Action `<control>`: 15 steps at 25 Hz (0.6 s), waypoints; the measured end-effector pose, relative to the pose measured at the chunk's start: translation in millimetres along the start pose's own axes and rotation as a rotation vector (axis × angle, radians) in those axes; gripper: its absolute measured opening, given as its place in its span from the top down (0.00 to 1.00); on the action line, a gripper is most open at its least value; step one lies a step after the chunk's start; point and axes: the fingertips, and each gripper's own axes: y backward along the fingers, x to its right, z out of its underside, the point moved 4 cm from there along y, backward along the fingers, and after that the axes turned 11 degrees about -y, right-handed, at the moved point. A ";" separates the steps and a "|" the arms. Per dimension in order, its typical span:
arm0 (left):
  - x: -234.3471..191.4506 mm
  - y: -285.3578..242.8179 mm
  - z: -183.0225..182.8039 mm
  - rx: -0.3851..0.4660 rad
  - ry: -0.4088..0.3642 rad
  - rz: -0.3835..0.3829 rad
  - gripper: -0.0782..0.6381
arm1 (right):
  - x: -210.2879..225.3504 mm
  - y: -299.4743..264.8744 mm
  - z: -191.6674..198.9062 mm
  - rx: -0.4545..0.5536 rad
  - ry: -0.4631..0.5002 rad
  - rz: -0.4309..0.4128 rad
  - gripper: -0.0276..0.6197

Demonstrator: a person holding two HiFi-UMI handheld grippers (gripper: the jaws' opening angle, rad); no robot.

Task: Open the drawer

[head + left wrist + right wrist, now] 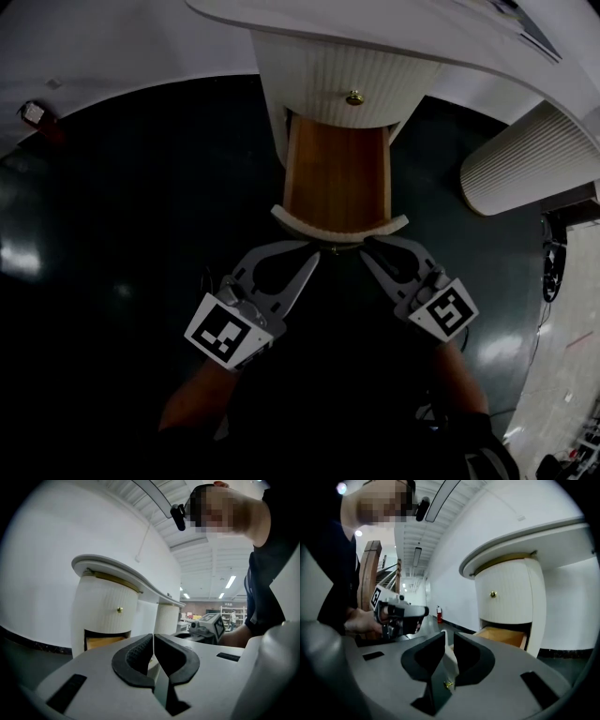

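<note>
A white ribbed cabinet stands under a curved tabletop. Its upper drawer is closed and carries a brass knob. The lower drawer is pulled far out, showing a bare wooden bottom behind its curved white front. My left gripper hovers just before that front, left of centre, its pads touching with nothing between them. My right gripper hovers at the front's right. Its jaws stand slightly apart and grip nothing. The drawer's small brass knob shows below, through the gap.
A second ribbed pedestal holds up the tabletop at the right. The floor is dark and glossy. A fire extinguisher stands by the far wall. The person's body is close behind both grippers.
</note>
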 end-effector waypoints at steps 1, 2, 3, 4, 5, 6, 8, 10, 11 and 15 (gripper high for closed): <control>-2.6 0.1 -0.3 0.004 -0.001 -0.001 0.86 | 5.1 0.9 -8.0 0.011 0.013 0.014 0.87; -3.9 -1.9 -0.9 0.006 -0.005 0.002 0.87 | 11.9 1.5 -12.2 0.007 0.030 0.028 0.88; -4.2 -5.3 -1.6 0.005 -0.010 0.008 0.86 | 20.0 1.7 -12.7 -0.008 0.042 0.041 0.88; -4.1 -9.4 -2.3 0.000 -0.015 0.018 0.87 | 28.2 1.5 -11.7 -0.024 0.044 0.052 0.87; -4.1 -13.6 -3.3 -0.007 -0.017 0.030 0.86 | 35.3 1.3 -10.6 -0.035 0.035 0.058 0.87; -4.7 -17.4 -5.5 -0.017 -0.015 0.042 0.86 | 40.9 0.8 -10.2 -0.043 0.019 0.062 0.88; -8.5 -24.4 -17.5 -0.032 -0.003 0.055 0.87 | 48.5 -3.1 -13.1 -0.065 -0.008 0.066 0.88; -12.4 -27.5 -44.4 -0.025 0.005 0.054 0.86 | 44.5 -11.2 -25.7 -0.080 -0.037 0.051 0.88; -11.3 -24.8 -61.0 -0.025 -0.004 0.056 0.86 | 34.6 -13.7 -36.3 -0.084 -0.063 0.030 0.88; -3.8 0.7 -119.6 -0.098 -0.018 0.027 0.86 | -19.3 -12.1 -105.5 -0.100 -0.136 -0.041 0.89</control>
